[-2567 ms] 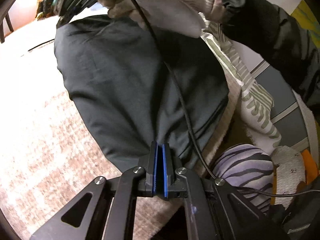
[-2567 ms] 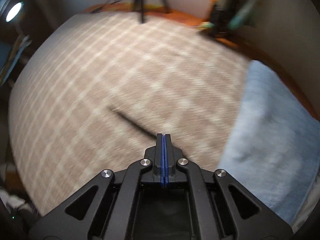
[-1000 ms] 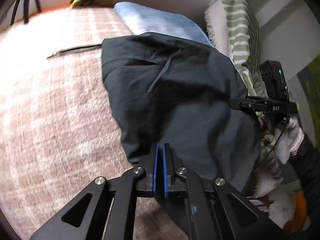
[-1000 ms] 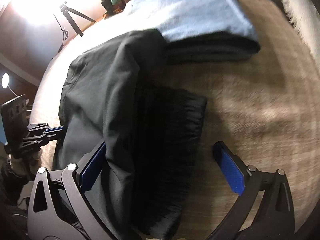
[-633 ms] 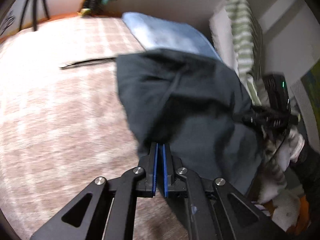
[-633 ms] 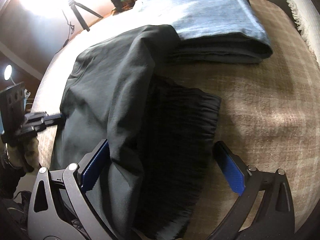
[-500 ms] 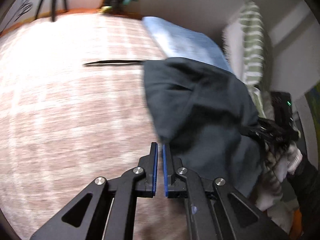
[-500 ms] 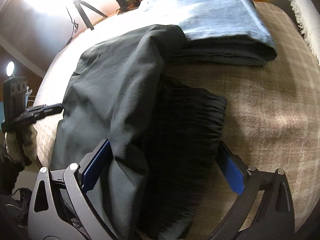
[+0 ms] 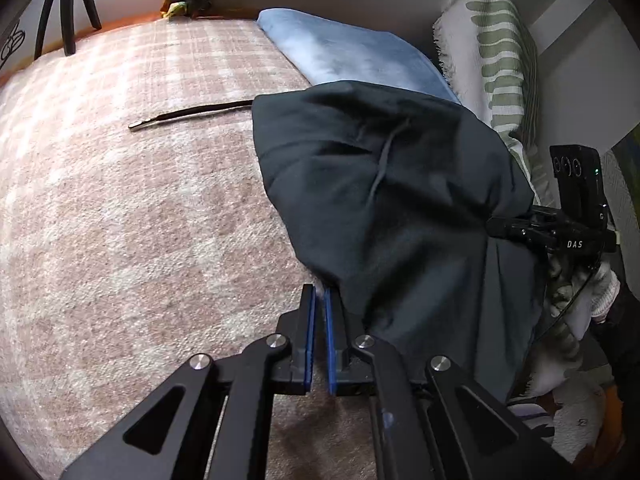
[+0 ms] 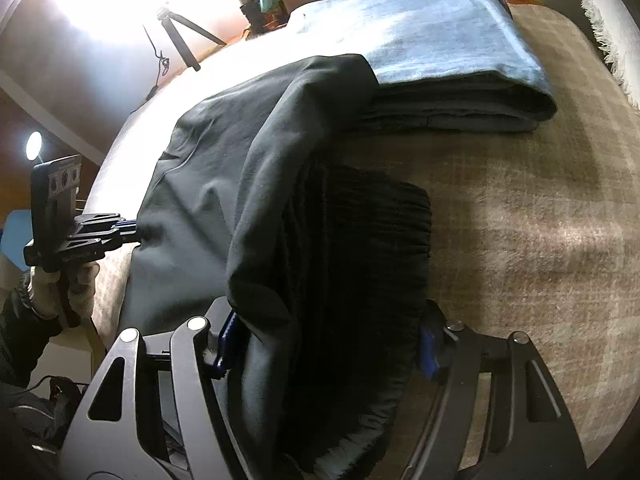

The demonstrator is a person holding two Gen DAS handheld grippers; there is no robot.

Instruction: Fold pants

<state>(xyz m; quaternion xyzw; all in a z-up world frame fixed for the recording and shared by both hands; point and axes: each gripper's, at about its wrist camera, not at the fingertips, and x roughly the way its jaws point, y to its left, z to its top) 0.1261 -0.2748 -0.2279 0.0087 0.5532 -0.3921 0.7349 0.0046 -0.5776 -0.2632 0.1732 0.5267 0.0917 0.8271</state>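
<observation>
The dark grey pants (image 9: 392, 208) lie folded over on a pink-beige plaid blanket (image 9: 120, 216). In the right wrist view the pants (image 10: 224, 184) show their black ribbed waistband (image 10: 360, 248) in the middle. My left gripper (image 9: 318, 300) has a narrow gap between its blue pads and holds nothing; the pants' edge lies just to its right. My right gripper (image 10: 324, 344) has its jaws around the bunched waistband end, touching the cloth on both sides. The right gripper also shows in the left wrist view (image 9: 520, 228) at the pants' far side.
A folded light blue cloth (image 10: 440, 52) lies beyond the pants, partly under them. A black drawstring (image 9: 188, 114) lies on the blanket. A white and green patterned pillow (image 9: 500, 60) stands at the back right. Tripod legs (image 10: 180, 36) stand beyond the bed.
My left gripper let go of the pants' edge and opened slightly, drawing off to the left. My right gripper's jaws narrowed from wide open onto the waistband.
</observation>
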